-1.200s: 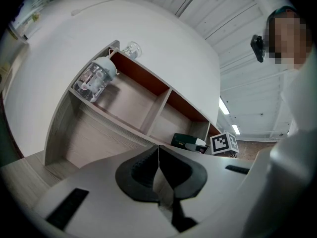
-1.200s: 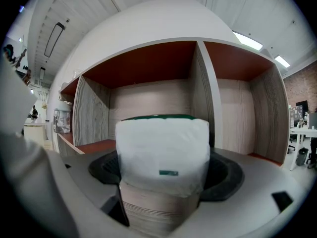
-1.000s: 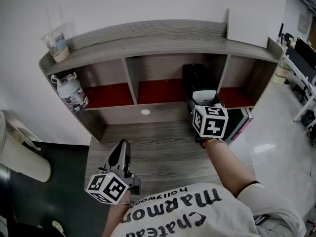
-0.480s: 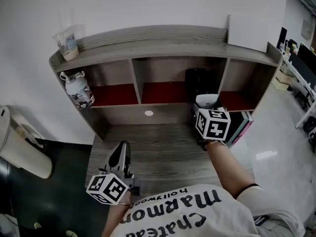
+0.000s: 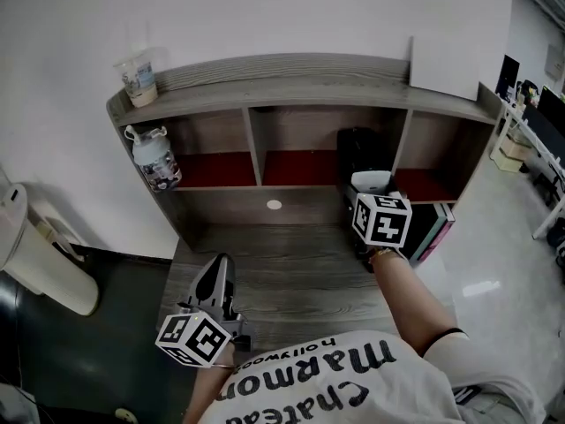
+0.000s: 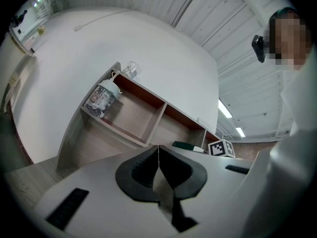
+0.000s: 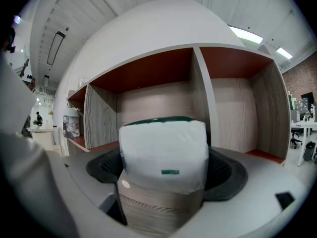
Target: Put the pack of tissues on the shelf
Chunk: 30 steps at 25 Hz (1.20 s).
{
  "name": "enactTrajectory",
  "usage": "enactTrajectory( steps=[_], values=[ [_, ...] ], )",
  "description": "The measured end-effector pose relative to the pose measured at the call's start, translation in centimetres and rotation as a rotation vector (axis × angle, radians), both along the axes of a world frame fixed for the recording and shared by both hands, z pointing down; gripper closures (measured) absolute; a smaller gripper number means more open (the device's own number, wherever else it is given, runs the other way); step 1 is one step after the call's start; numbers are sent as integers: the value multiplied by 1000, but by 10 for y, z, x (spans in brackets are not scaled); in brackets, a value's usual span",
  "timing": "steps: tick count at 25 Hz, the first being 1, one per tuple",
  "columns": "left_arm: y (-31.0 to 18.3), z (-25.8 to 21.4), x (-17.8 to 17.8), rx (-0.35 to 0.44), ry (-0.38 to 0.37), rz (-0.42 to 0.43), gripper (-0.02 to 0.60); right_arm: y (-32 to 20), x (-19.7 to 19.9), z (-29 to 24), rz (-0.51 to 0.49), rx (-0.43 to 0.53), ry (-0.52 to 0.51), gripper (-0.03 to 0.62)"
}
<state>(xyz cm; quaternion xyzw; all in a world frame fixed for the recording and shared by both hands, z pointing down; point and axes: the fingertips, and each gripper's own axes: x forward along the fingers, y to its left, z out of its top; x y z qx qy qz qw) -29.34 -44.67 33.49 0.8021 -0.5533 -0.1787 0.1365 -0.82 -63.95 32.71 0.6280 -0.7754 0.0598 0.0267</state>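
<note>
Jaws of right gripper opening, pack of tissues between them

The person wears a white T-shirt with dark lettering across the chest. Its short sleeve ends in a thin dark edge. The left gripper has a smooth, pale grey shell with dark oblong slots, and dark ribbed pads line its jaws. The right gripper has the same pale shell and dark pads; its jaws are opening, with the pack of tissues between them. Each gripper bears a white cube with black square markers, the left cube and the right cube.
</note>
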Motion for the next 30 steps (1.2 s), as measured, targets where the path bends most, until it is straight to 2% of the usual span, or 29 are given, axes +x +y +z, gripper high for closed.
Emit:
enactTrajectory(
  steps=[12,22,23,30],
  values=[
    [15,-6,11,13,-13,27,563,31,2,-5,-36,2,-49,105],
    [32,-7,58,17,-20,149,563,86,12,17,-102,-101,-98,118],
    [34,-6,61,16,-17,157,563,92,14,19,-108,-101,-101,131],
    [49,-4,90,16,-9,209,563,133,27,24,-151,-66,-85,321]
  ],
)
